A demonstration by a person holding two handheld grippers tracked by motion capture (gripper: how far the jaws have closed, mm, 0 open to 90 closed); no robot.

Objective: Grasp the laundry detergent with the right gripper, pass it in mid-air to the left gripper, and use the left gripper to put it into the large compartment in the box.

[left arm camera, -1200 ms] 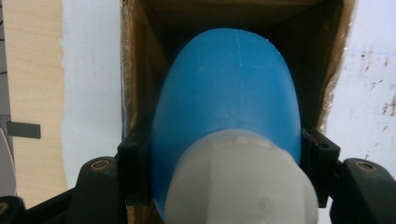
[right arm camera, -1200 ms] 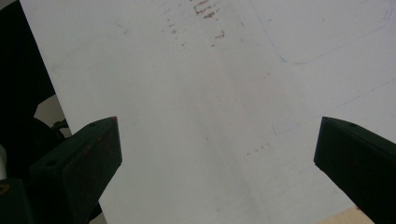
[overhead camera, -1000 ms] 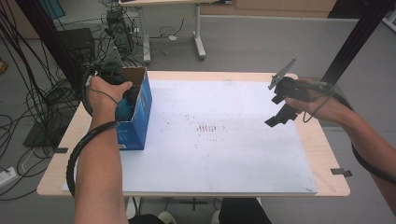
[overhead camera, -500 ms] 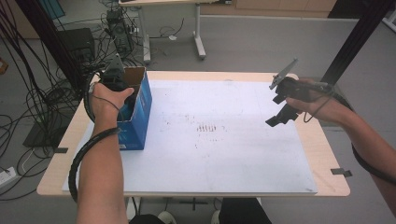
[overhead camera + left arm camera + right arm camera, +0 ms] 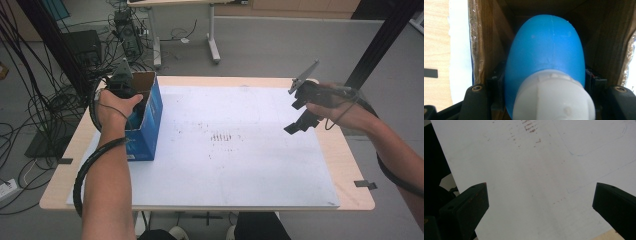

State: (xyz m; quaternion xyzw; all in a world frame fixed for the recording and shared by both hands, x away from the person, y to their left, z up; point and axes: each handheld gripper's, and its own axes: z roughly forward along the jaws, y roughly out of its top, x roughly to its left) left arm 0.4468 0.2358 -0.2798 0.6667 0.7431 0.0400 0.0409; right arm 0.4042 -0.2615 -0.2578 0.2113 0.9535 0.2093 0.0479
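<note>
At the nine o'clock edge of the table (image 5: 350,165), a blue cardboard box (image 5: 150,125) stands open-topped on the white sheet (image 5: 240,165), and the left gripper (image 5: 131,102) is sunk into its mouth from above, the person's left hand (image 5: 114,107) wrapped round its body. In the left gripper view the two black jaws press on either side of a blue bottle (image 5: 546,47) with a white cap (image 5: 554,97), holding it inside the brown inner walls of the box, cap end toward the camera. Over at three o'clock the right gripper (image 5: 297,112) hangs in the air above the sheet, well apart from the box, held by the right hand (image 5: 340,112); its jaws stand wide with nothing between them, pointing toward the faint brown smudges (image 5: 222,137) near the sheet's middle.
</note>
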